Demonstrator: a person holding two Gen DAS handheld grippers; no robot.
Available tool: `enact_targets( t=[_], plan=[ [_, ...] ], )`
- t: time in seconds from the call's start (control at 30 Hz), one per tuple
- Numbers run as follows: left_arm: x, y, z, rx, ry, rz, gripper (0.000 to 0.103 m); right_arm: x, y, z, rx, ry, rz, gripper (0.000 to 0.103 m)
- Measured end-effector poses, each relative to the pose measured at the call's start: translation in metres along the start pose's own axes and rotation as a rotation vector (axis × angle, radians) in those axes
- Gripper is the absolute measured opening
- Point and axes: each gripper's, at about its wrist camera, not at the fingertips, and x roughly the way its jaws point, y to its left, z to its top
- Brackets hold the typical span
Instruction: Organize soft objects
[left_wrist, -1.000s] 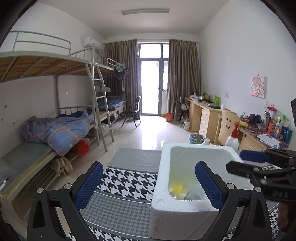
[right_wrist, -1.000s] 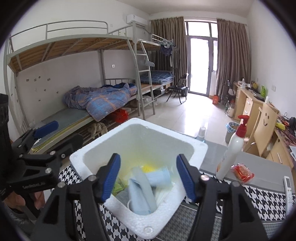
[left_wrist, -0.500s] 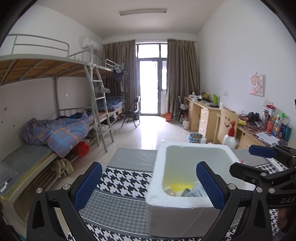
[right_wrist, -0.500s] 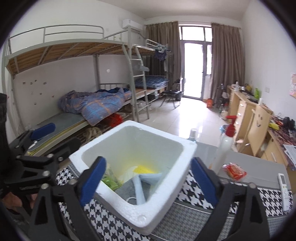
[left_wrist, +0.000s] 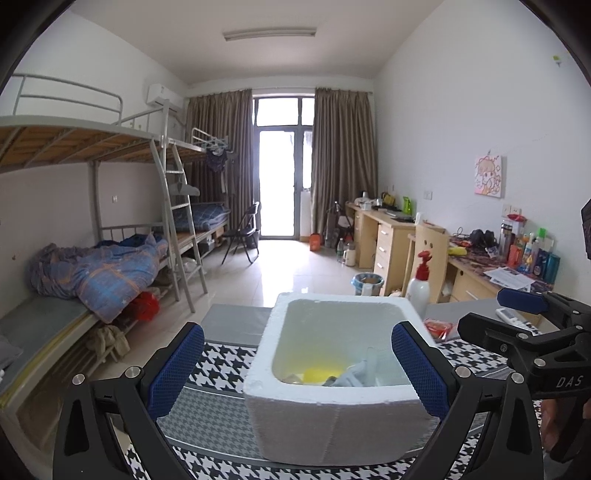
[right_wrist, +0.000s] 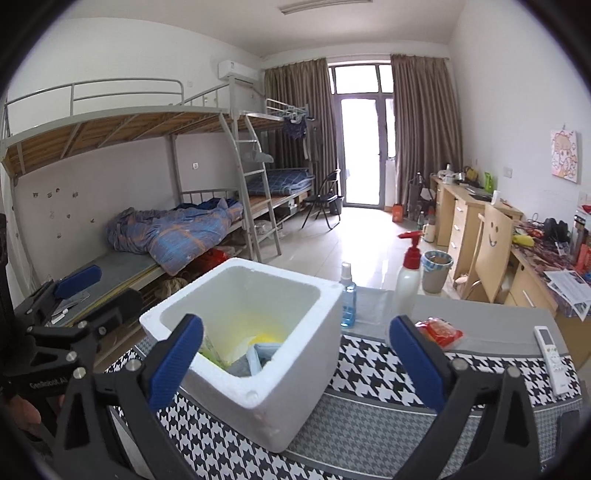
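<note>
While both tools gape empty | foam box (right_wrist: 295, 373) holds soft items (right_wrist: 258, 360)

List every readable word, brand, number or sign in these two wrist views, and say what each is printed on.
"DAS" – white letters on the black body of the right gripper, at the left wrist view's right edge; the rest is cut off.
"Gredisobot.AI", roughly, a doubtful reading – small white print on the left gripper.
Too small or blurred: remote control, desk bottles, papers, red packet.
The wall picture shows a drawing, no legible text.
</note>
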Motion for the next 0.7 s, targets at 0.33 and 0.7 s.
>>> enact_targets(
  t=[0.33,0.7],
  plan=[
    [-0.031,-0.021,0.002,0.025,-0.03,-0.035,0.102,-0.039,-0.005,-0.012,0.024,-0.045,-0.022,0.102],
    [-0.061,-0.041,0.003,0.049,-0.053,-0.026,0.102,-0.087,-0.007,-0.023,0.03,-0.109,-0.051,0.102]
  ],
)
